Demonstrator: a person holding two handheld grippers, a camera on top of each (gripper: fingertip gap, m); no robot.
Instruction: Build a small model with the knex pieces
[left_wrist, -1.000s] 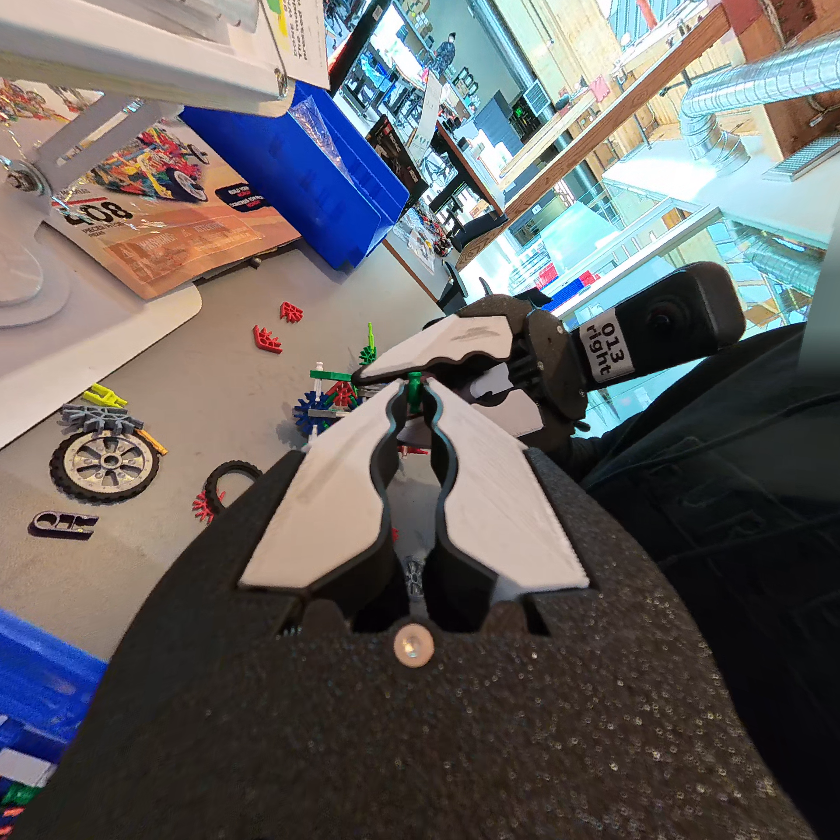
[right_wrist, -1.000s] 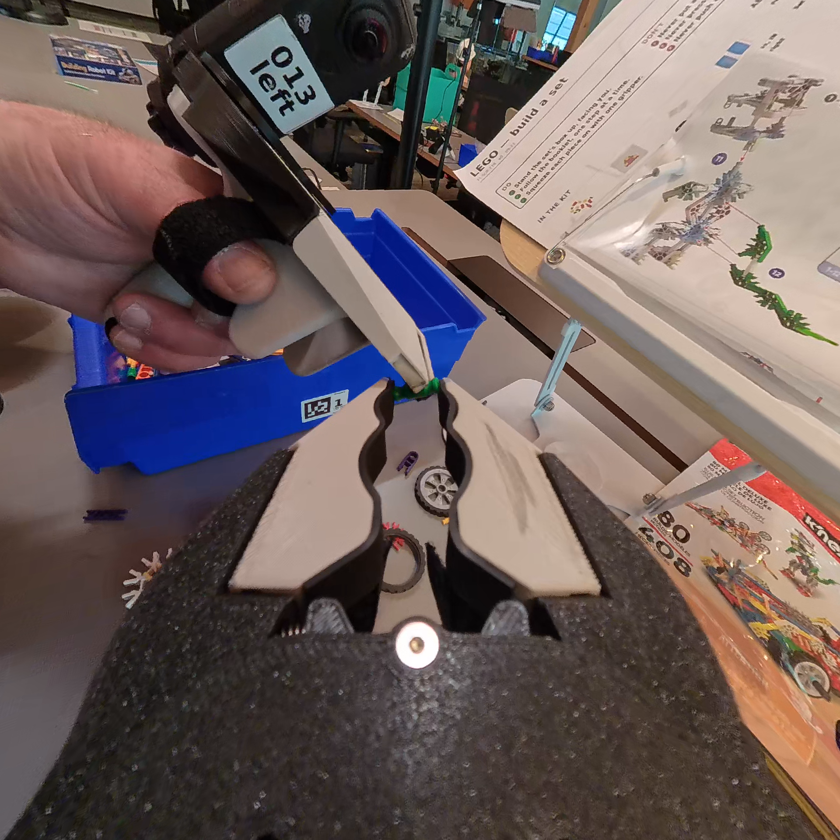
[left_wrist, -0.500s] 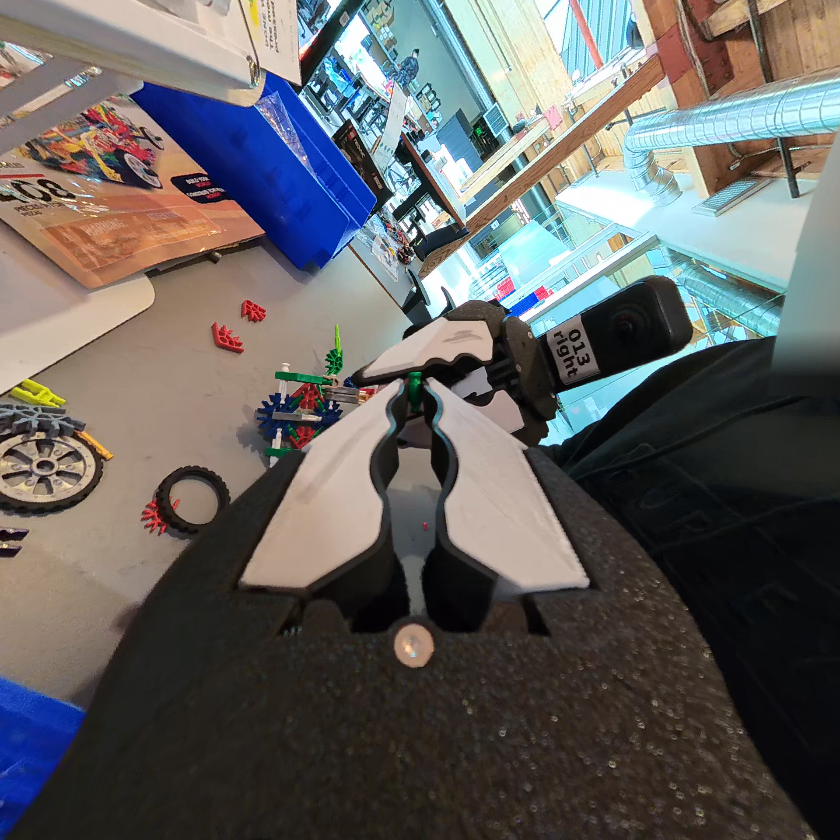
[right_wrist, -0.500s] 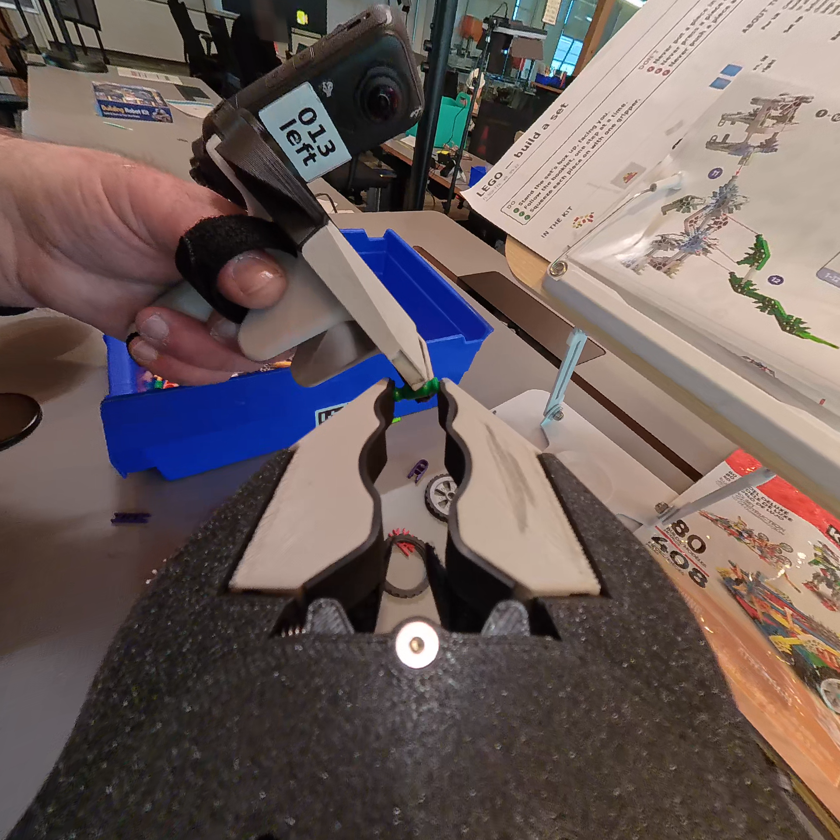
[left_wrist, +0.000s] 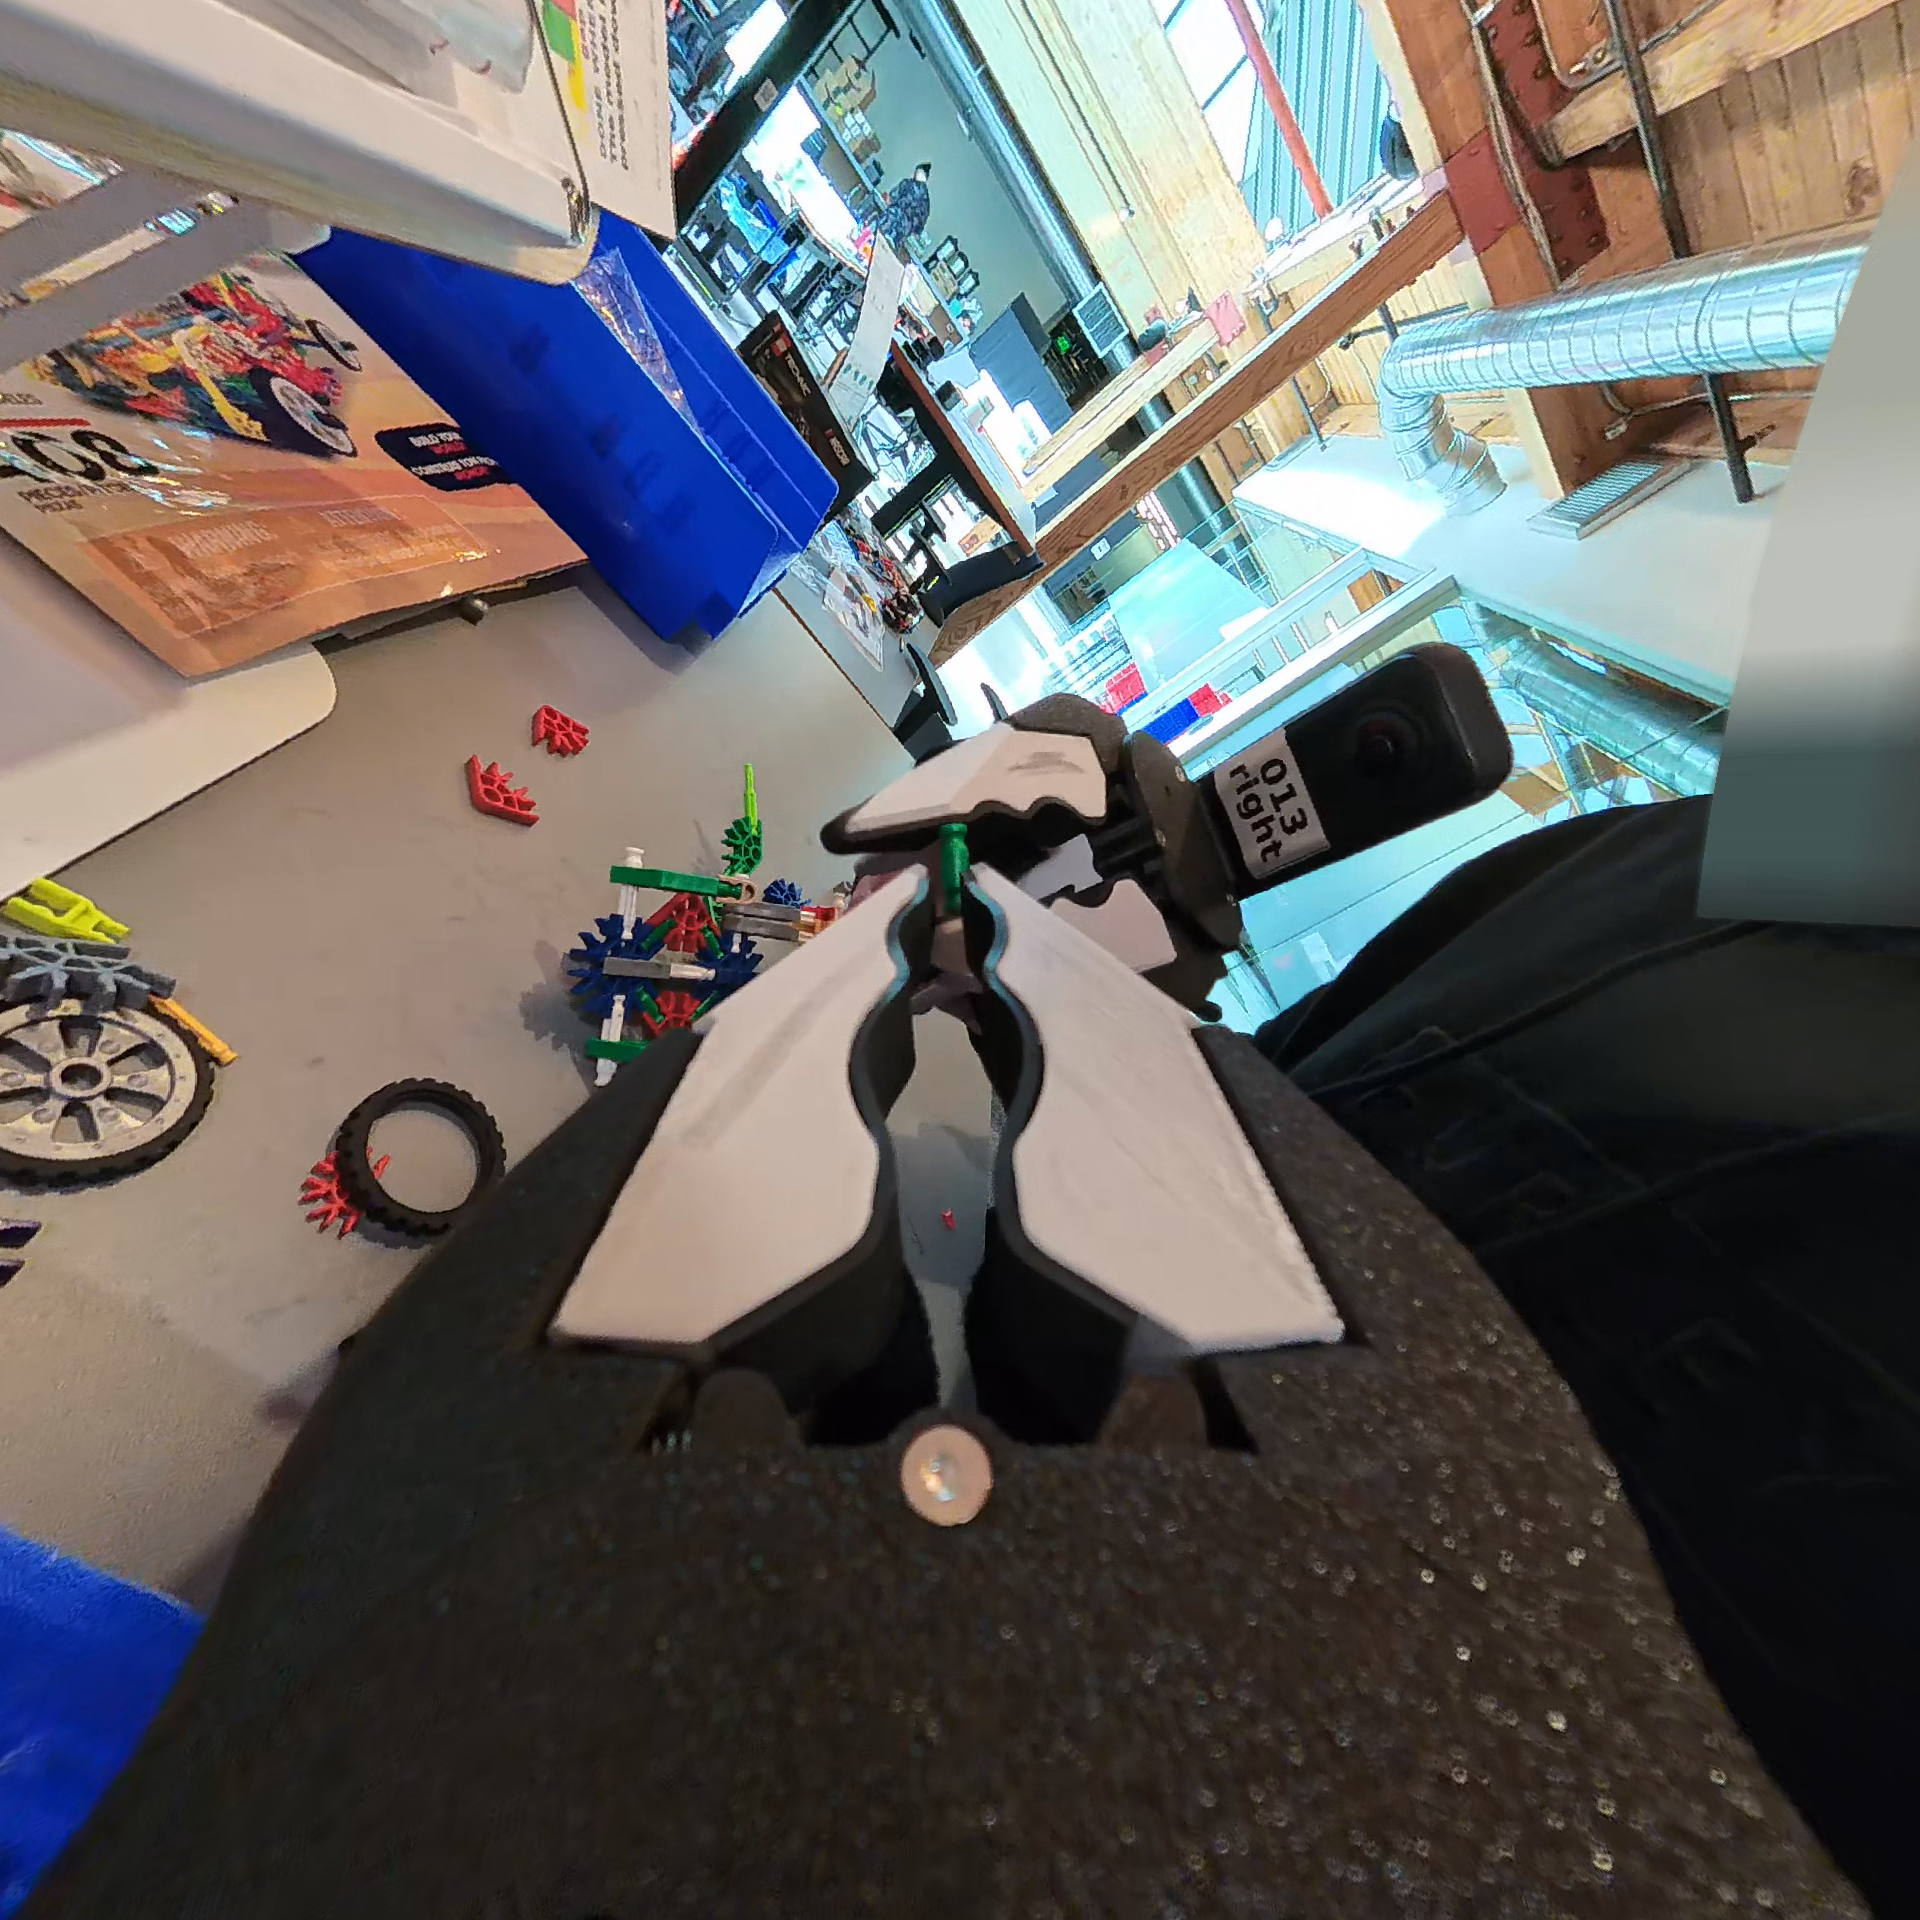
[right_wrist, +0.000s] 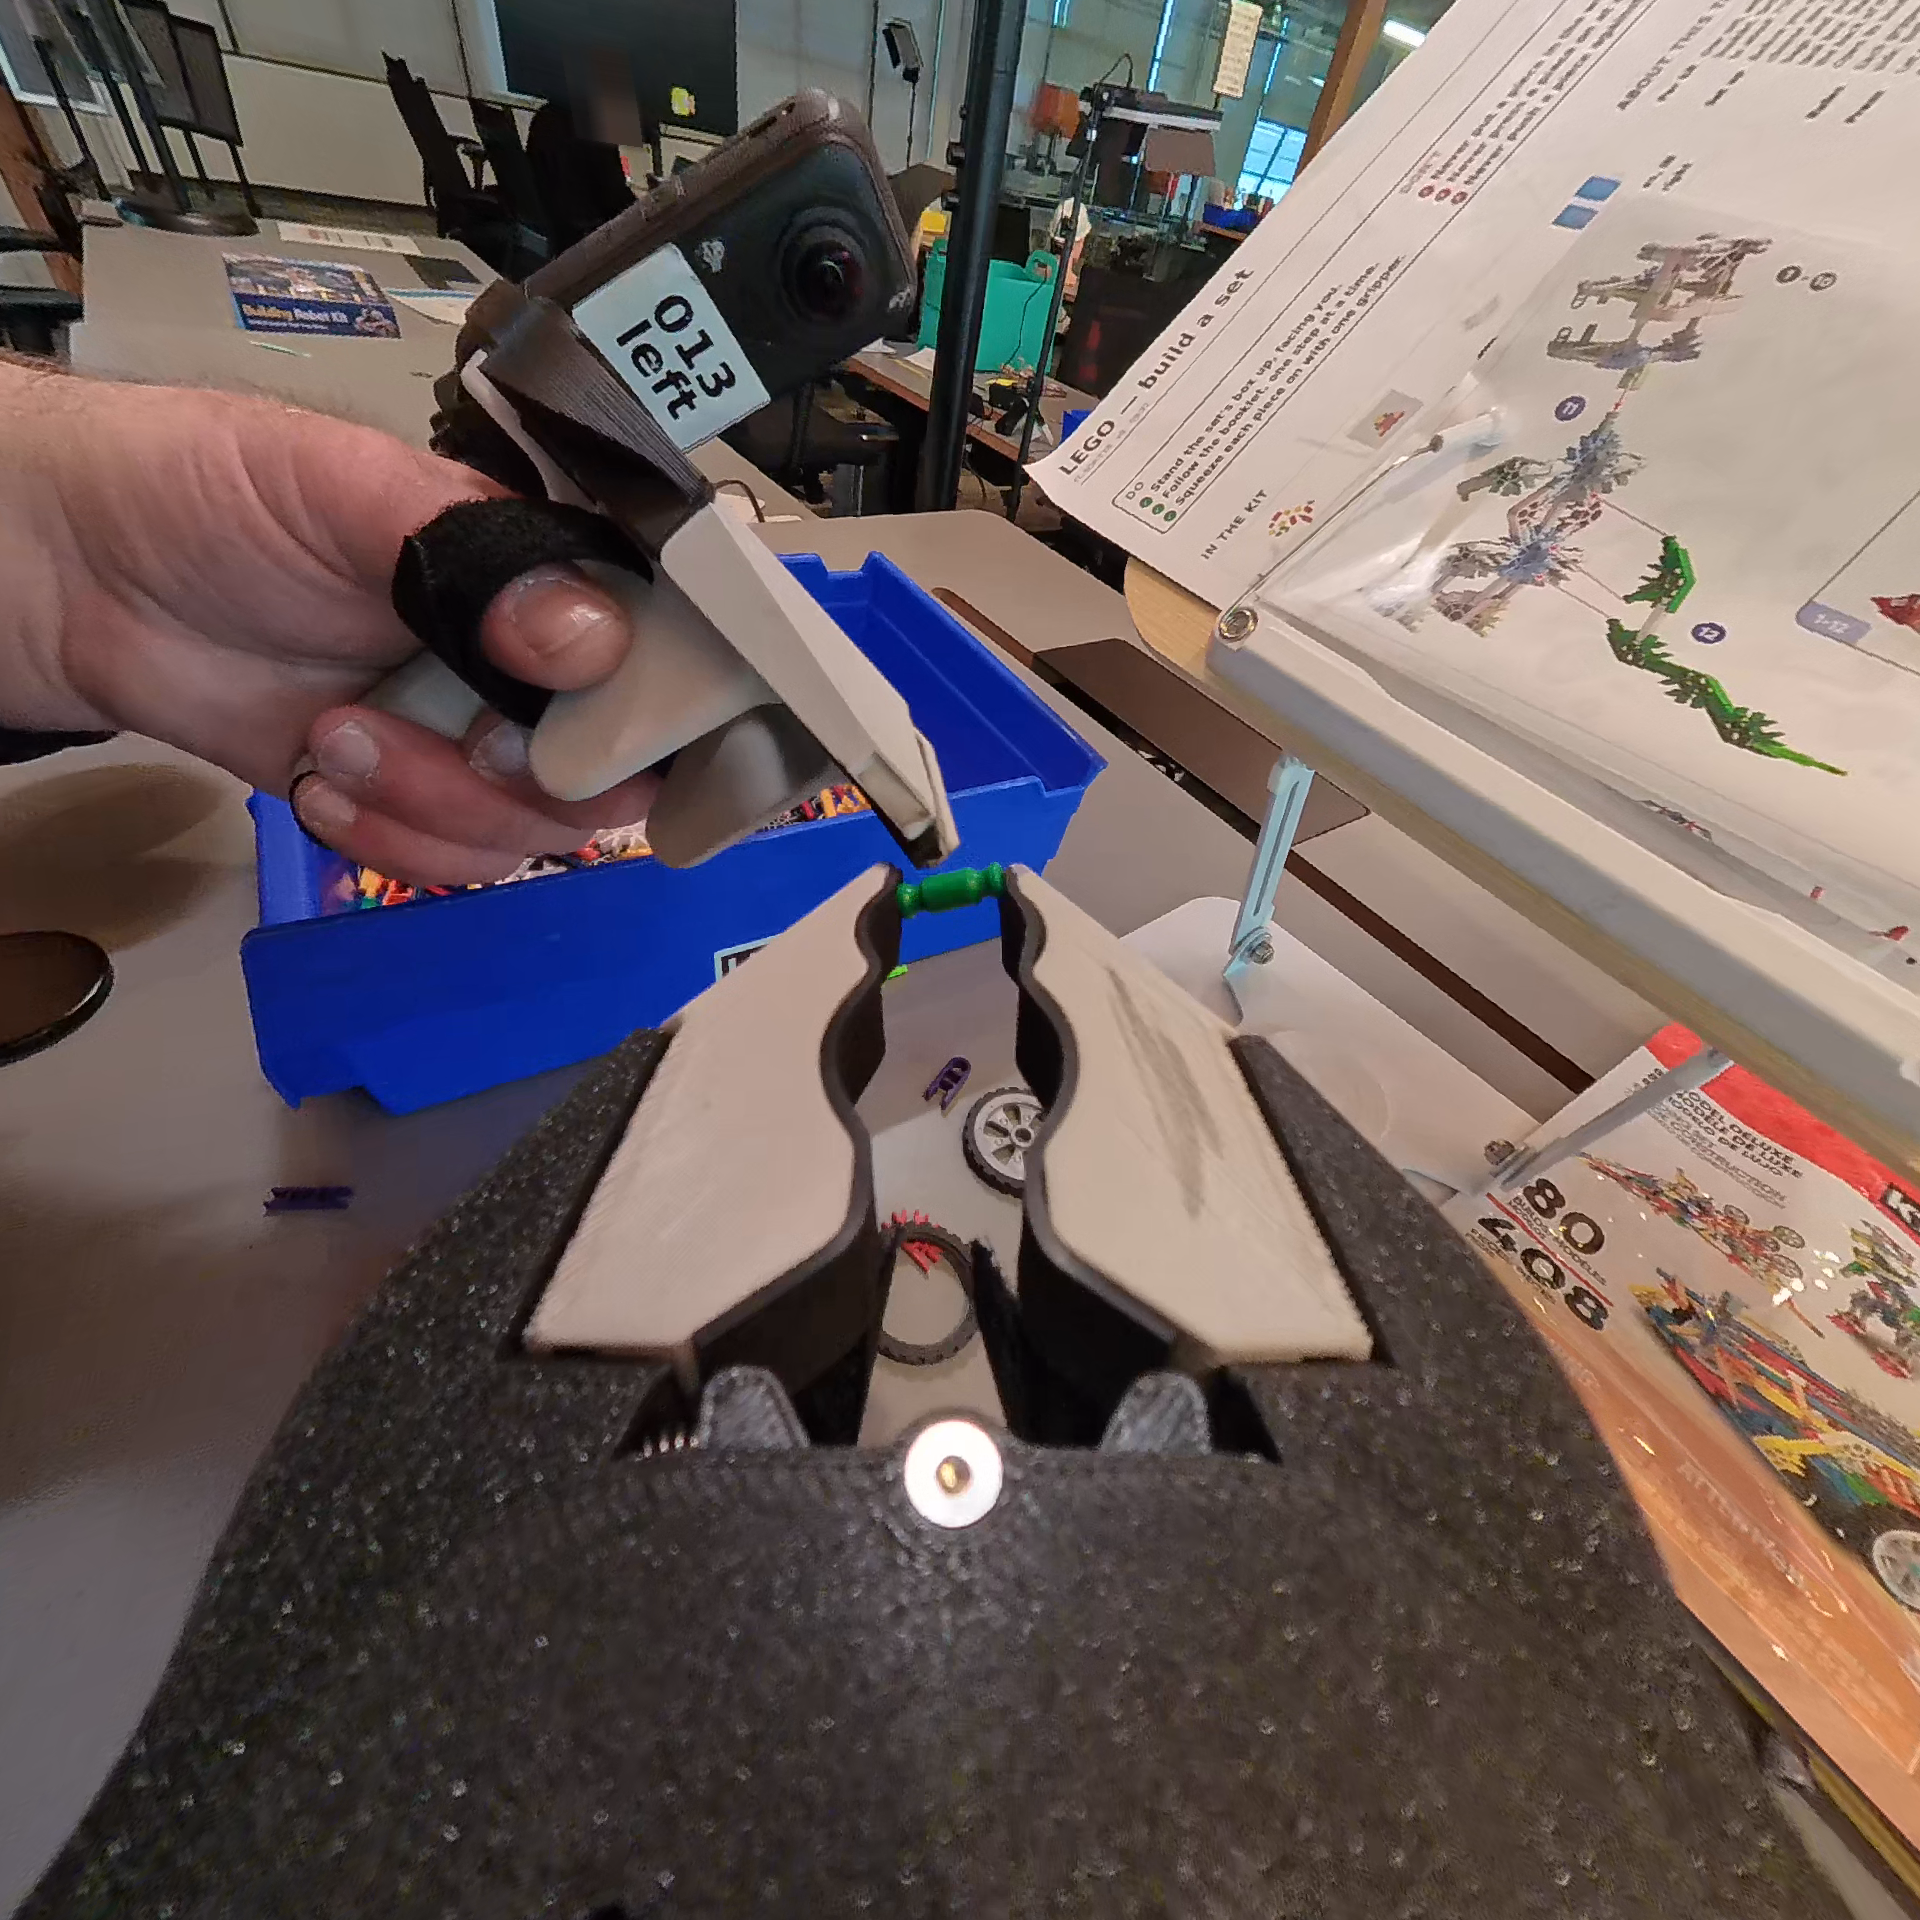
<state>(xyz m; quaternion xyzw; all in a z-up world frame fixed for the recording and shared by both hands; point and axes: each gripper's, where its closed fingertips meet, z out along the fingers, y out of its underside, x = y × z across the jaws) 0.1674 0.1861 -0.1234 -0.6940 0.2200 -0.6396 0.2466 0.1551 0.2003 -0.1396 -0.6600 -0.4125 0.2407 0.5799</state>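
- I see bright, even daylight in both views; windows (left_wrist: 1195, 644) beyond my left claw (left_wrist: 948, 902) blow out to cyan-white.
- Soft shadows fall under the parts on the table (left_wrist: 312, 935).
- Glare streaks the plastic-covered sheet (right_wrist: 1621, 436) right of my right claw (right_wrist: 951, 896).
- Edges bend fisheye-style, and the near foam blurs.

Our left gripper (left_wrist: 948, 906) is pinched nearly closed; our right gripper (right_wrist: 951, 896), tips meeting it, gapes slightly.
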